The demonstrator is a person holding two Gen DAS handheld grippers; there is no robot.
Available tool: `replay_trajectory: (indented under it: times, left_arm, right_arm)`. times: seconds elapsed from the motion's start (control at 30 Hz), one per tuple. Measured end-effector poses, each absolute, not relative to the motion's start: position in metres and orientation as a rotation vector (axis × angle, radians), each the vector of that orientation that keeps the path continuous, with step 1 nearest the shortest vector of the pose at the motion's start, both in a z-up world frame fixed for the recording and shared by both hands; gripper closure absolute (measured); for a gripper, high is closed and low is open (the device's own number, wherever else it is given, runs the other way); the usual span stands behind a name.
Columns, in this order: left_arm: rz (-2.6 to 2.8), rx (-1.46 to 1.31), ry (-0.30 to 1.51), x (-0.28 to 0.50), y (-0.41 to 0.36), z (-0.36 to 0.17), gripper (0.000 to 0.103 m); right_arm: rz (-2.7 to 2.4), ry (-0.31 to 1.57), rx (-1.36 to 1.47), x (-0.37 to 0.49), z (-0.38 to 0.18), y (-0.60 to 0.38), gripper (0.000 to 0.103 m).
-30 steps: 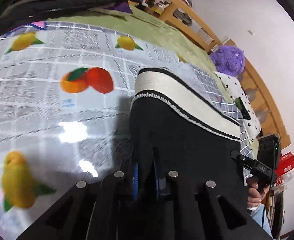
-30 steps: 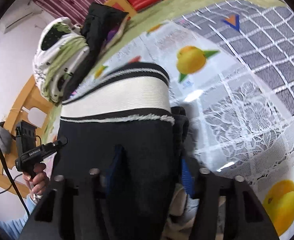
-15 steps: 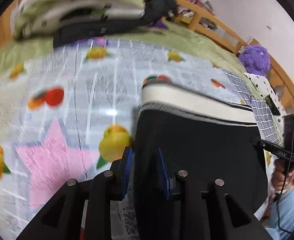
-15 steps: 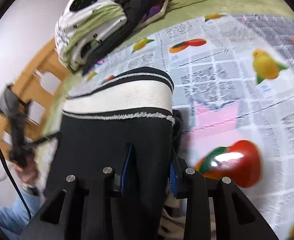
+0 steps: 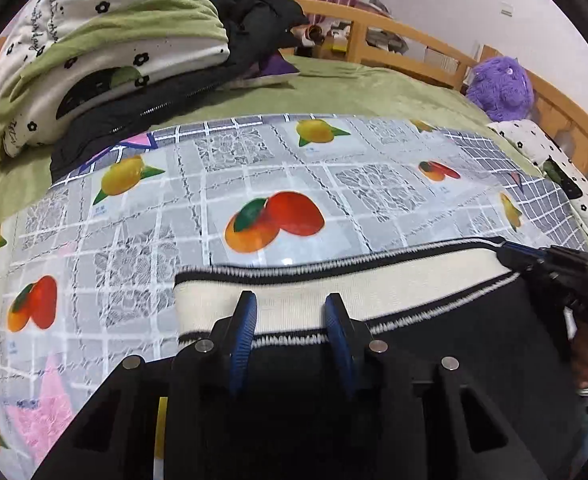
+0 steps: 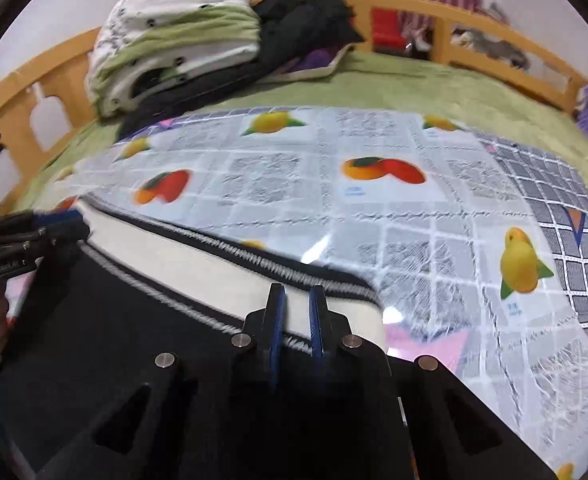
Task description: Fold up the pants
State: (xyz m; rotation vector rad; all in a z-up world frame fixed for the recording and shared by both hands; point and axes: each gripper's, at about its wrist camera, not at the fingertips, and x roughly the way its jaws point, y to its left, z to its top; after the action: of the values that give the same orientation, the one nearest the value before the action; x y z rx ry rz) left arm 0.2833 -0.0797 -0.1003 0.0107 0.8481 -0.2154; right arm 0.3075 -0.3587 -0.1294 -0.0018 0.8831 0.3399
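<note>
Black pants with a cream, black-edged waistband lie on the fruit-print cloth. My left gripper sits over the waistband near its left end, jaws apart with the band between them. My right gripper is over the waistband near its right end, jaws narrow on the band. Each gripper shows in the other's view: the right one at the band's far corner, the left one likewise.
A stack of folded quilts and dark clothes sits at the back of the green bed. A purple plush toy rests by the wooden rail. A spotted pillow lies at the right.
Both grippers swung from the pants' lower part up to the waistband. The left jaws opened wider. The cameras now face the bed's head.
</note>
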Motion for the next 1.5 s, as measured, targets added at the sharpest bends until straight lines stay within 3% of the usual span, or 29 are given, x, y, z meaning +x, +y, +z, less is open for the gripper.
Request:
replay_trajectory:
  times: [0.23,0.53,0.8,1.03,1.27,1.4,1.43,1.47,1.5]
  left_arm:
    - [-0.234,-0.018,0.878,0.282,-0.075,-0.099,0.069]
    - [-0.365,-0.060,1.025,0.201,-0.065,-0.096,0.067]
    - [-0.363,0.014,0.923,0.088,-0.059,-0.100,0.060]
    - [-0.271,0.052,0.906,0.045,-0.029,-0.101,0.057]
    - [-0.278,0.208,0.876,0.013,-0.037,-0.110,0.058]
    - [-0.247,0.269,0.891,0.022,-0.048,-0.128,0.063]
    - [-0.255,0.269,0.876,0.024,-0.049,-0.127,0.070]
    - [-0.263,0.266,0.857,0.027,-0.050,-0.124,0.087]
    - [-0.257,0.235,0.817,0.027,-0.047,-0.116,0.088]
  right_arm:
    - [0.331,0.894,0.000,0.307,-0.125,-0.359,0.093]
    - [0.408,0.943,0.006,0.211,-0.108,-0.379,0.086]
    - [0.411,0.967,0.065,0.130,-0.117,-0.395,0.086]
    - [0.340,1.027,0.064,0.106,-0.121,-0.402,0.086]
    - [0.378,0.902,0.149,0.084,-0.092,-0.400,0.084]
    - [0.370,0.968,0.167,0.097,-0.113,-0.390,0.084]
    - [0.364,0.990,0.163,0.101,-0.119,-0.388,0.084]
    - [0.361,1.005,0.158,0.103,-0.122,-0.387,0.086]
    - [0.361,1.011,0.159,0.104,-0.123,-0.388,0.087]
